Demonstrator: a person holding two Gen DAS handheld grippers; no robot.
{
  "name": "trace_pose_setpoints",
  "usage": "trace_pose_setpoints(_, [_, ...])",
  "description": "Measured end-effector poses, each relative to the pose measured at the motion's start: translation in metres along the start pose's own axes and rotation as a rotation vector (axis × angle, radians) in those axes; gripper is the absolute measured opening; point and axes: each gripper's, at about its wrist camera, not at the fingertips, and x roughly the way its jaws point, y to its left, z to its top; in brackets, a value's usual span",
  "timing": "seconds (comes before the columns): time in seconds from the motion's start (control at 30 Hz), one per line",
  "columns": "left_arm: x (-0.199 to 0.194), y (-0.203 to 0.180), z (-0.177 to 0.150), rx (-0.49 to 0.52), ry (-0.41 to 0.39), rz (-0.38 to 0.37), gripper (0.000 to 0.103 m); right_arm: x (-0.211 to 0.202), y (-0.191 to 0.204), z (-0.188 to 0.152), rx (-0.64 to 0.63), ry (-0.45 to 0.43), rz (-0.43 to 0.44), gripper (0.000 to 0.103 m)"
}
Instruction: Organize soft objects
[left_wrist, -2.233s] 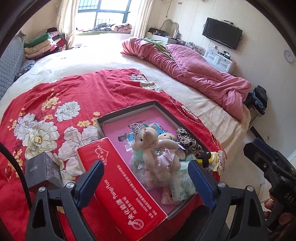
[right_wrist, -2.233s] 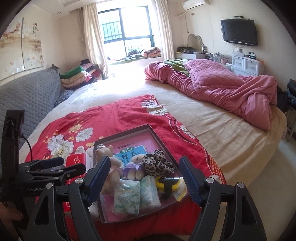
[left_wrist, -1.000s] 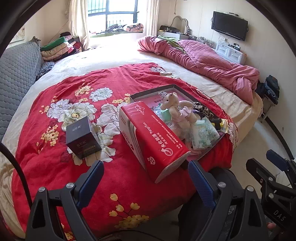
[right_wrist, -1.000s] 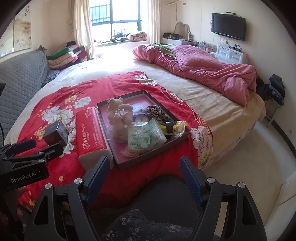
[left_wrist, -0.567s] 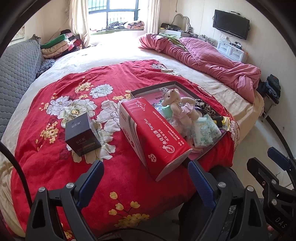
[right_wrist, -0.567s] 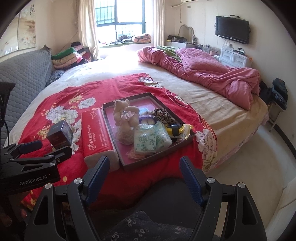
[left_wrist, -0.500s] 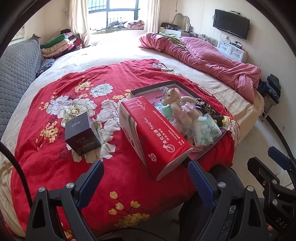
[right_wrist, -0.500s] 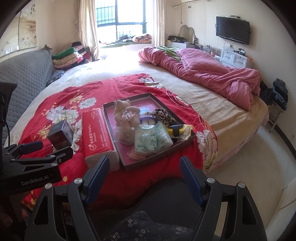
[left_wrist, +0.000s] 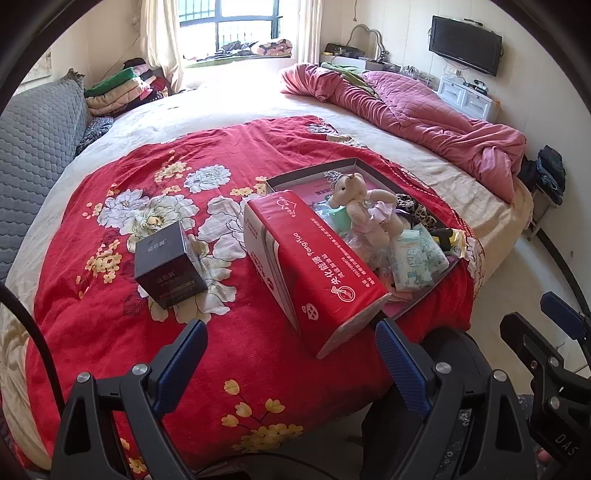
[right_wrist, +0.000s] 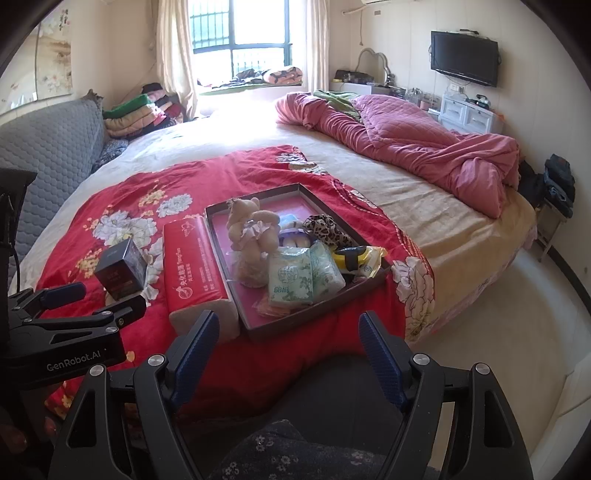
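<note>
A dark shallow tray (right_wrist: 300, 318) (left_wrist: 417, 309) lies on the red floral blanket (left_wrist: 155, 206) near the bed's foot. In it are a beige teddy bear (right_wrist: 253, 230) (left_wrist: 364, 206), tissue packs (right_wrist: 291, 278) (left_wrist: 415, 258), a leopard-print soft item (right_wrist: 327, 227) and a yellow-black item (right_wrist: 354, 258). A red tissue package (left_wrist: 314, 266) (right_wrist: 192, 254) lies along the tray's left side. My left gripper (left_wrist: 291, 354) is open and empty, held back above the blanket's near edge. My right gripper (right_wrist: 288, 343) is open and empty, short of the tray.
A dark cube box (left_wrist: 168, 266) (right_wrist: 120, 271) stands on the blanket, left of the red package. A pink quilt (right_wrist: 417, 147) is heaped at the far right of the bed. A grey padded headboard (right_wrist: 48, 147) runs along the left. Bare floor (right_wrist: 498, 314) lies on the right.
Both grippers have drawn back from the tray since the earliest frames, so more of the bed shows. Over the last half second hardly anything moved. Both stay open and empty.
</note>
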Motion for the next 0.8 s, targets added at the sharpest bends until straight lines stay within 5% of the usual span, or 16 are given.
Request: trace_pose_setpoints(0.8, [0.0001, 0.0026, -0.0006, -0.01, 0.004, 0.03, 0.092, 0.0017, 0.0003, -0.0016, 0.001, 0.005, 0.003, 0.079])
